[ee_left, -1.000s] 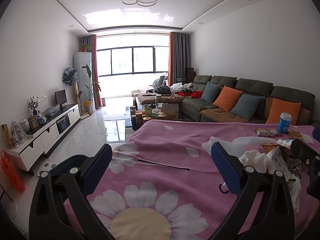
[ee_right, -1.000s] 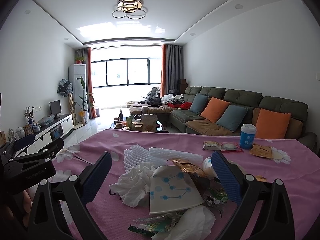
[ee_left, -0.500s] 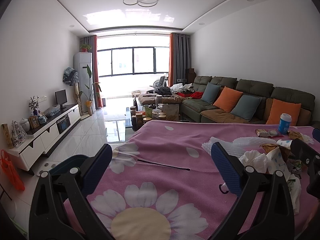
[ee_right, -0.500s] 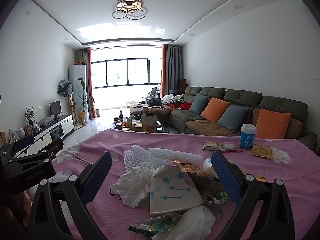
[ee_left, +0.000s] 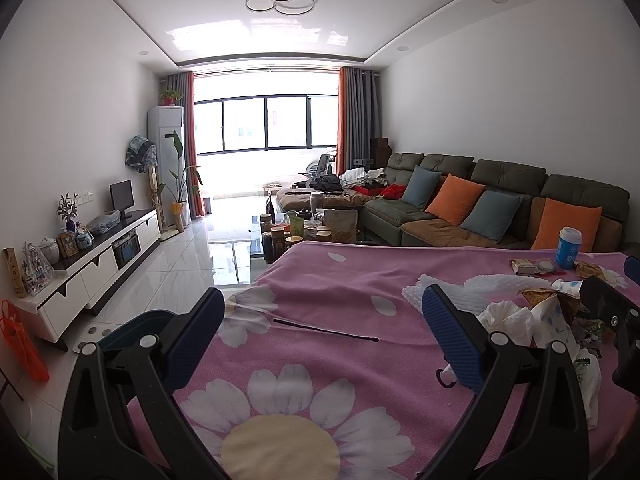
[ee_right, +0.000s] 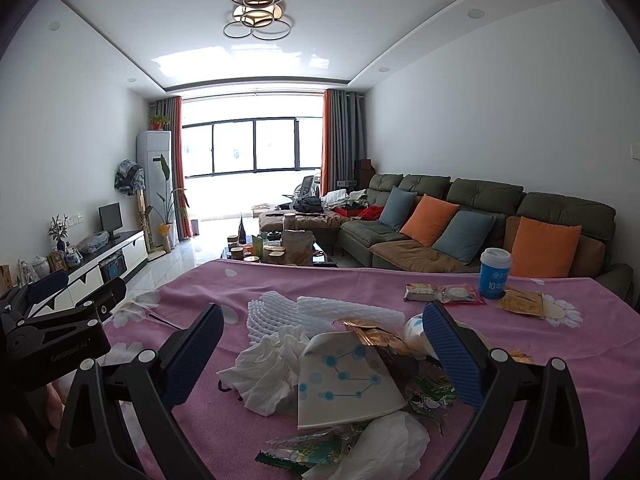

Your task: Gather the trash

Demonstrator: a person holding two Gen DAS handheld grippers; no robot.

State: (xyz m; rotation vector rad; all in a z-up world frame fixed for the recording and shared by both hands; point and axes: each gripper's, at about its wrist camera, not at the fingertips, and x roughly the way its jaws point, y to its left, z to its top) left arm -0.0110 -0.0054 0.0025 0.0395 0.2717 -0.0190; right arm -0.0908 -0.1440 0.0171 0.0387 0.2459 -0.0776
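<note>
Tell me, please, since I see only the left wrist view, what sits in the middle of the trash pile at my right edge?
Observer: A flattened paper cup printed with linked blue dots lies on top, beside crumpled tissue.
Operator: Is the right gripper ready over it?
Observer: The right gripper is open and holds nothing, one finger on either side of the pile.
Operator: Is anything lying nearer the camera than the cup?
Observer: Yes, a green wrapper lies just in front of it.

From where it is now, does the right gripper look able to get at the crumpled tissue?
Probably yes: the right gripper is open, the crumpled tissue lies uncovered between its fingers.
</note>
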